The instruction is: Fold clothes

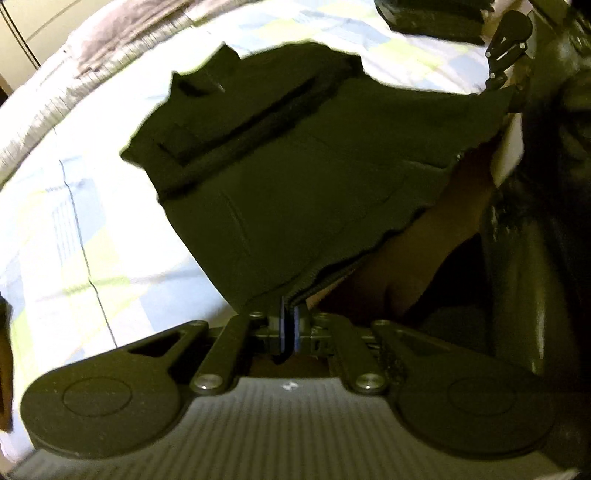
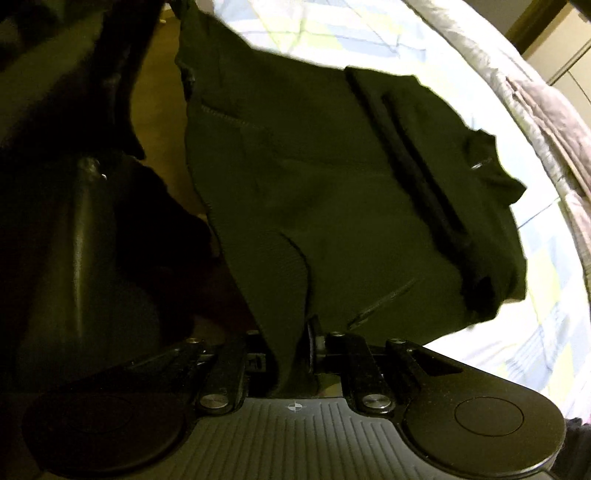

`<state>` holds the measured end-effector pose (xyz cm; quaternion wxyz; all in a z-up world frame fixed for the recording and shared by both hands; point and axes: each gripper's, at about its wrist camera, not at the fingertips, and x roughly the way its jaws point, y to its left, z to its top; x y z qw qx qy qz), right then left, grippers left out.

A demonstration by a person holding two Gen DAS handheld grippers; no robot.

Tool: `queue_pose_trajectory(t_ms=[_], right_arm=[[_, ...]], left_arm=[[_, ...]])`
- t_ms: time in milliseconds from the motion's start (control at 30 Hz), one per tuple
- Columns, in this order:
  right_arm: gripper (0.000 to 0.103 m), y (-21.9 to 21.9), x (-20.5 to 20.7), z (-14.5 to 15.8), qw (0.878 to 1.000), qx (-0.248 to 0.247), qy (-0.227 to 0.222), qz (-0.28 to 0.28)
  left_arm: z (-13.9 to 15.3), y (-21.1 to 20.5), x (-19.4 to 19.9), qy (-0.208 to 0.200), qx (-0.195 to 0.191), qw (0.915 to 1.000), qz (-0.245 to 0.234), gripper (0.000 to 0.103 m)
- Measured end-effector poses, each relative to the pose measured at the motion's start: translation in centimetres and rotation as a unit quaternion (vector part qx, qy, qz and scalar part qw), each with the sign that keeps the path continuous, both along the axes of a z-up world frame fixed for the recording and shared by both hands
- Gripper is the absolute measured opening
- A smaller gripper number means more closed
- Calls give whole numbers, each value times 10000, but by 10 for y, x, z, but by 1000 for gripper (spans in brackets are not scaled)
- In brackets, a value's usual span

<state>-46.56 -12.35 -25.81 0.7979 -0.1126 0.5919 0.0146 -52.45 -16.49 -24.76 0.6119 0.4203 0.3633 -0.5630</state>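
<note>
A dark green jacket [image 1: 295, 177] with a black zipper strip is held up above the bed, and it also fills the middle of the right wrist view [image 2: 332, 206]. My left gripper [image 1: 290, 321] is shut on its ribbed hem corner. My right gripper [image 2: 295, 354] is shut on the opposite hem corner, with cloth bunched between the jaws. The right gripper also shows at the far right of the left wrist view [image 1: 508, 40]. The far part of the jacket hangs toward the bedsheet.
A bed with a pale checked sheet [image 1: 74, 221] lies under the jacket, also in the right wrist view [image 2: 546, 280]. A grey quilt [image 1: 92, 55] is bunched along its far edge. A folded dark garment [image 1: 436, 14] lies at the top. The person's body [image 2: 74, 184] is close by.
</note>
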Motion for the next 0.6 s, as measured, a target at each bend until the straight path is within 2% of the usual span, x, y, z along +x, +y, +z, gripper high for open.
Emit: queue_pose_trajectory(t_ms=[200,333,433,600], right_arm=[[10,-89,12,36,9989,-397,-256,27],[10,-166,39,44,9982,-566,-219,-14],[10,-223,62,34,9987,-458,-95,-214],[10,-313,108,9,9979,-180,186,-600]], left_arm=[[36,-81,73,-431,-621,9971,-100,3],[37,-151,143,-427,-782,9958,-188,3],[19,-208,203,-221,-790,9963,-248,3],[-30,-270,274,91,-539,9976,-429,3]])
